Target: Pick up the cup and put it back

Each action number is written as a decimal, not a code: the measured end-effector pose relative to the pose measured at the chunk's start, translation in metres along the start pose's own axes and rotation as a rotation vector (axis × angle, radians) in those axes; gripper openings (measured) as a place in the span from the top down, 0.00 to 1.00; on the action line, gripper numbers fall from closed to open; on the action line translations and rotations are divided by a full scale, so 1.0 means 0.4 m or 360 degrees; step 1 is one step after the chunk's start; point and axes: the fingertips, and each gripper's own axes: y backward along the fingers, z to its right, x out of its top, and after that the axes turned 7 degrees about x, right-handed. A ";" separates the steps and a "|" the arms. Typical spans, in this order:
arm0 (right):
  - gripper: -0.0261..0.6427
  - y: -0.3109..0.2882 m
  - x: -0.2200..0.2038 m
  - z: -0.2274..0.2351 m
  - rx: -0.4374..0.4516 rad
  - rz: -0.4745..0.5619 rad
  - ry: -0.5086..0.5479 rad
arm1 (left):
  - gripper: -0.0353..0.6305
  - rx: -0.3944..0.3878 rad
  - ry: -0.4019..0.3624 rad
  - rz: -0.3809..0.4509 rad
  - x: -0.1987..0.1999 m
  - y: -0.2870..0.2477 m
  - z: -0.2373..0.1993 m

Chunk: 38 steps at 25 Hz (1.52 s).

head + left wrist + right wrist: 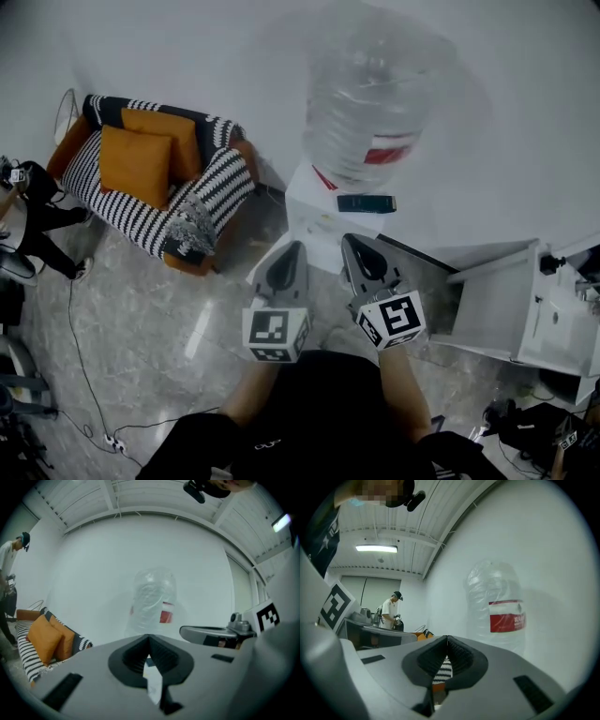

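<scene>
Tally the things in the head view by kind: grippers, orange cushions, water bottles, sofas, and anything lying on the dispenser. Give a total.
Grippers: 2, the left gripper and the right gripper
Orange cushions: 2
Water bottle: 1
Striped sofa: 1
Dark flat device on the dispenser top: 1
Total: 7

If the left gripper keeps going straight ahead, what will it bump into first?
Probably the big water bottle, or the white dispenser it stands on. The bottle sits right ahead of the left gripper, and nothing else shows in between. How far away it is, I cannot tell.
</scene>
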 end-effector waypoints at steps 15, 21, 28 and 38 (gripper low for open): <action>0.94 0.033 -0.054 0.089 0.0083 -0.0028 -0.0203 | 0.93 0.0160 -0.0111 -0.0098 -0.006 -0.039 0.022; 0.94 0.037 -0.134 0.095 0.0109 -0.0030 -0.0219 | 0.93 0.0161 -0.0103 -0.0181 -0.094 -0.063 0.015; 0.94 0.013 -0.302 0.116 0.0118 -0.0073 -0.0316 | 0.93 0.0121 -0.0139 -0.0288 -0.252 -0.120 -0.005; 0.94 -0.062 -0.754 0.012 0.0319 -0.0248 -0.0449 | 0.93 0.0144 -0.0126 -0.0488 -0.678 -0.195 -0.102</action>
